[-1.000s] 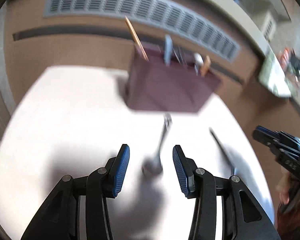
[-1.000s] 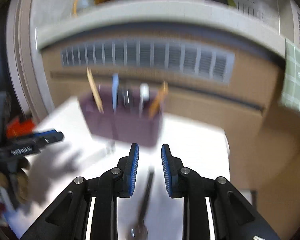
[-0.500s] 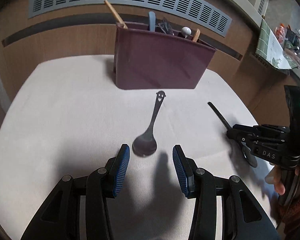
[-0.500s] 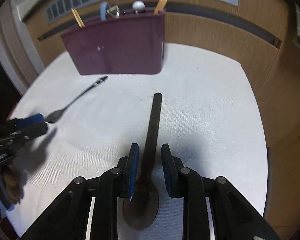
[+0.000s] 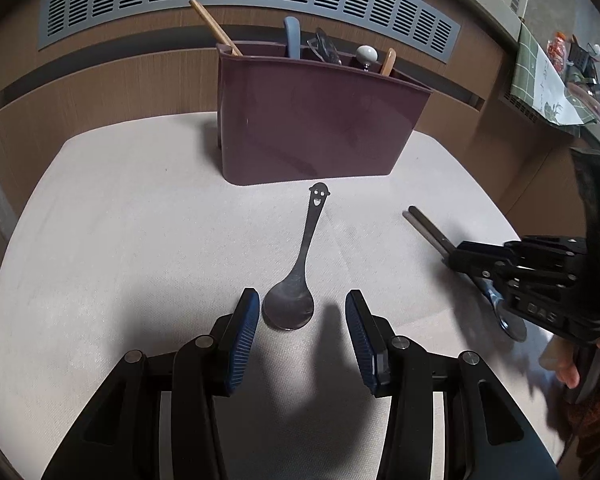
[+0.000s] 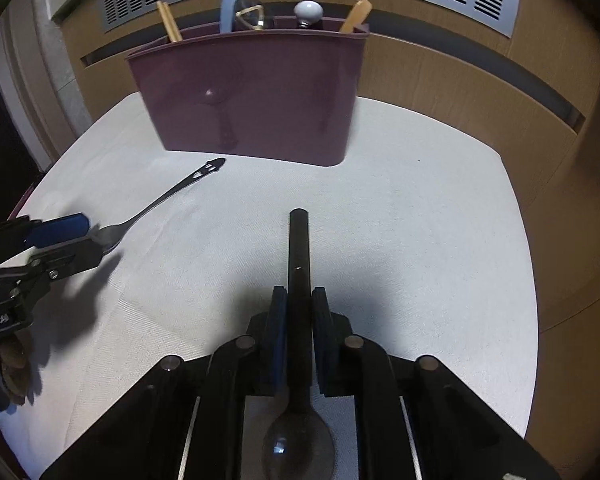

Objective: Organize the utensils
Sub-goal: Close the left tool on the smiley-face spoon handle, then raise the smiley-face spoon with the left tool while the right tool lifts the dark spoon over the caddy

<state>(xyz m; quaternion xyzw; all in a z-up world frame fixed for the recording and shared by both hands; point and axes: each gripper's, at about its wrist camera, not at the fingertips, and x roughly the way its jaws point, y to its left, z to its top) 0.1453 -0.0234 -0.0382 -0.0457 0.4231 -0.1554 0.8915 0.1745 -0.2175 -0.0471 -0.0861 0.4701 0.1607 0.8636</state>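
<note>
On the white worktop point(image 6: 420, 220) before the maroon caddy point(image 6: 256, 92), the right claw point(image 6: 299, 320) has just clenched onto the dark spoon's handle point(image 6: 299, 248), while the left claw point(image 5: 300, 332) hangs released around the smiley spoon's bowl point(image 5: 288, 308).

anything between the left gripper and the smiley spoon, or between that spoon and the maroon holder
Nothing visible. The left gripper stands open with the smiley spoon bowl just ahead of its fingertips, and only bare white cloth lies between that spoon and the maroon holder.
</note>
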